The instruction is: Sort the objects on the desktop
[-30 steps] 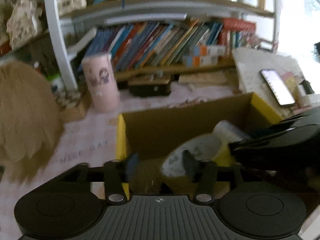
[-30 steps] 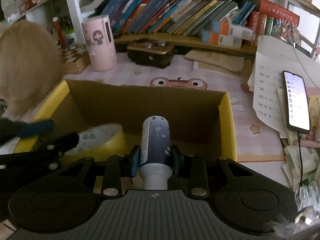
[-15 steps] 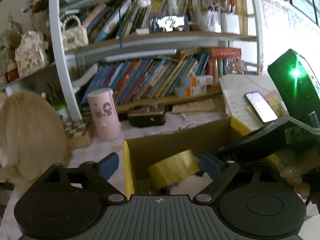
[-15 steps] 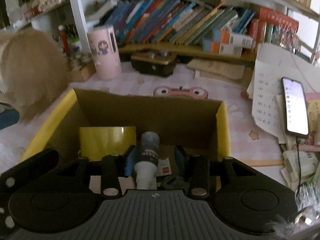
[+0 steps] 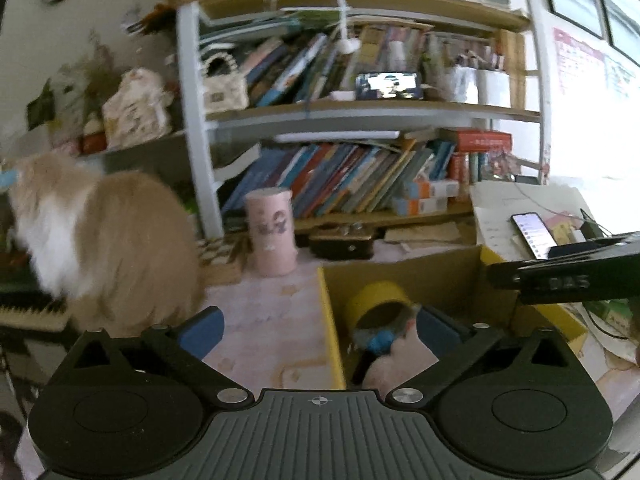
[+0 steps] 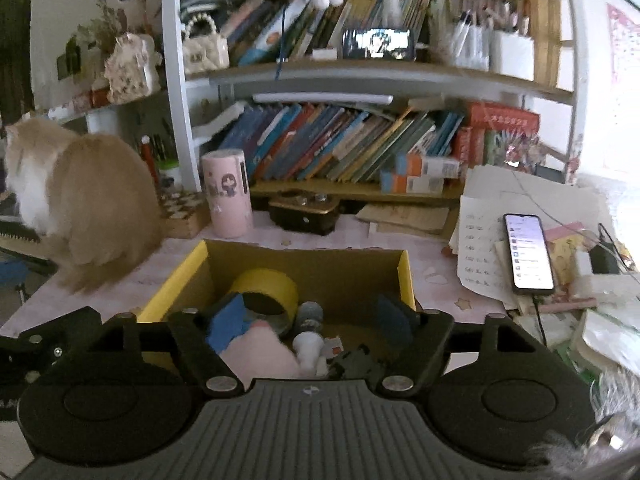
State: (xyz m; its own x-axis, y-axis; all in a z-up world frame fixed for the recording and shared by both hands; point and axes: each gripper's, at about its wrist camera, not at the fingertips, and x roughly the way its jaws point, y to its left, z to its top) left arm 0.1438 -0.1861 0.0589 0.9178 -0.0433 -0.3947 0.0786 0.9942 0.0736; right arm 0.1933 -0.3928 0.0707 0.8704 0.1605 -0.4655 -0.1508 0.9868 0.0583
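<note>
A yellow-edged cardboard box (image 6: 406, 276) (image 5: 330, 320) stands on the pink desk mat. Inside lie a roll of yellow tape (image 6: 266, 290) (image 5: 378, 300), a dark spray bottle with a white cap (image 6: 308, 332) and a pink soft thing (image 6: 260, 350) (image 5: 394, 364). My right gripper (image 6: 310, 316) hangs above the box's near side, its jaws opening, with nothing pressed between the blue pads; the bottle lies below them. My left gripper (image 5: 320, 326) straddles the box's left wall, jaws still opening and very wide, holding nothing.
A fluffy tan and white cat (image 6: 80, 204) (image 5: 100, 240) sits left of the box. A pink cylinder (image 6: 226, 194) and a dark case (image 6: 304, 214) stand behind it, before the bookshelf. Papers and a lit phone (image 6: 528, 258) lie at the right.
The right gripper let go of the spray bottle, which now lies in the box. The left gripper released the tape roll. Both grippers opened, rose and drew back from the box.
</note>
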